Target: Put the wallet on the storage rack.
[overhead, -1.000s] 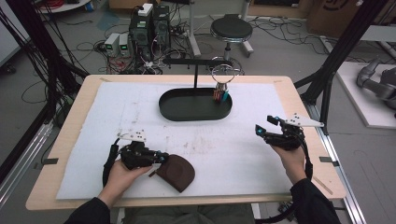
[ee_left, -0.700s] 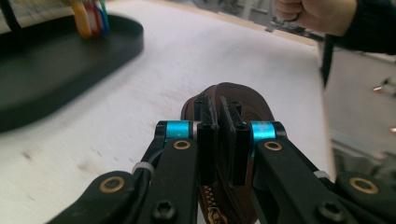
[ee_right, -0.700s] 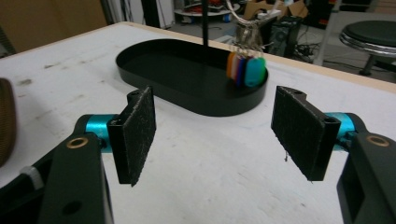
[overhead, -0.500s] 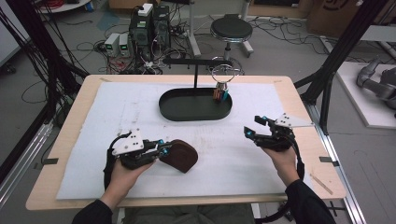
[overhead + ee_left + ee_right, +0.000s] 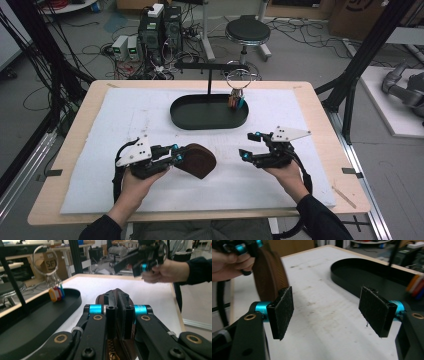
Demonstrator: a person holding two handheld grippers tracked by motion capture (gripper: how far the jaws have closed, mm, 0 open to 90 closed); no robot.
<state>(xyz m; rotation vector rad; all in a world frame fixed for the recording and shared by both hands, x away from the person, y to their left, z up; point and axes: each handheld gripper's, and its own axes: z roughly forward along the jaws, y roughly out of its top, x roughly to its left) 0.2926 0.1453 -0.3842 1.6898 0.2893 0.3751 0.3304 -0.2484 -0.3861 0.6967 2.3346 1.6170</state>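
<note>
I am squeezing the brown pouch [image 5: 113, 296] tight between my left gripper's [image 5: 117, 315] jaws, its zipper showing below. A black tray [image 5: 50, 317] is sitting to the left on the white bench [image 5: 100, 286], with colored tags [image 5: 56, 293] hanging over it. My right gripper [image 5: 146, 256] is hovering ahead.

1. We've got a light wooden tabletop [image 5: 320, 107] here, pale plywood look, with its bare edge showing all the way round.
2. Most of it is covered by a white mat [image 5: 135, 115]. It lies flat and looks a bit scuffed, with faint dark smudges near the middle.
3. On the mat, toward the far side, sits a black oval tray [image 5: 200, 120] with a low rim.
4. A thin black post rises from the tray's far edge, and a ring of coloured key tags [image 5: 236, 100] hangs down over the tray's right end.
5. A couple of small tape strips sit on the bare wood at the right edge.
</note>
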